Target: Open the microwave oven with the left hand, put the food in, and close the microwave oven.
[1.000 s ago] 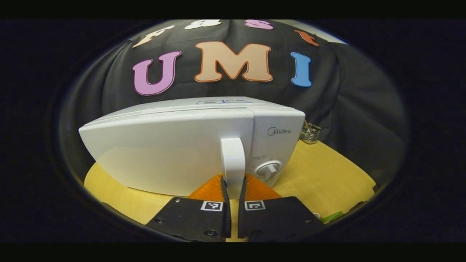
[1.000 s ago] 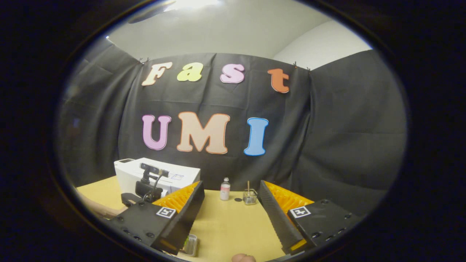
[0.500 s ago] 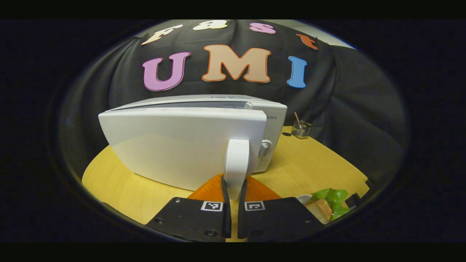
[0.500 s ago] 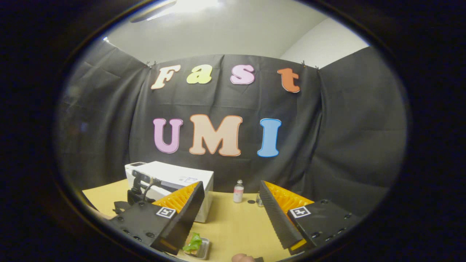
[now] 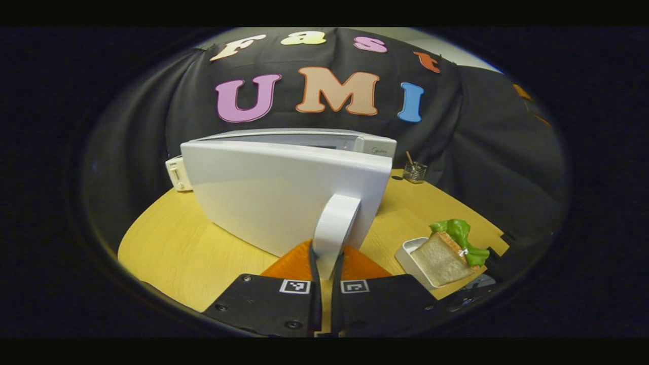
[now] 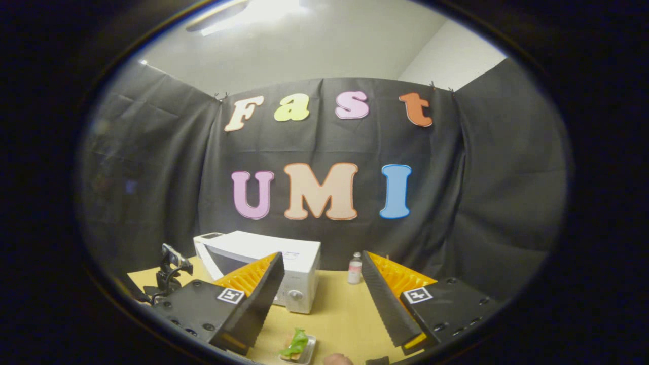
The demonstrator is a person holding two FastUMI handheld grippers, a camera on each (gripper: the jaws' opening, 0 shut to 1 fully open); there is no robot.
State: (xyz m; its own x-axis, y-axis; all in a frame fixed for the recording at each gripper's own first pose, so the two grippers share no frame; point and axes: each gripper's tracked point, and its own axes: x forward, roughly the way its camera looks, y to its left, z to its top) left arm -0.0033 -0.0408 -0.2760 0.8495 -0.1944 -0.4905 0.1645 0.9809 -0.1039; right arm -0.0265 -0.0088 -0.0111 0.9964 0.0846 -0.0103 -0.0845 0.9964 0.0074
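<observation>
- Left gripper (image 5: 324, 263): fingers clamped on the white door handle (image 5: 335, 223) of the microwave oven (image 5: 284, 192); door stands swung open.
- Sandwich with lettuce (image 5: 448, 251) sits in a white tray (image 5: 405, 253) on the surface (image 5: 192, 253), at 4 o'clock of the handle.
- Right gripper (image 6: 322, 299): fingers wide apart, holding nothing, above the surface; tray at 6 o'clock.

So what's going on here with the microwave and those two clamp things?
A person holds a gripper in each hand. The left gripper is clamped on the microwave door's handle, with the door swung partly open. The right gripper hangs open above the table. A sandwich in its tray waits beside the microwave.
</observation>
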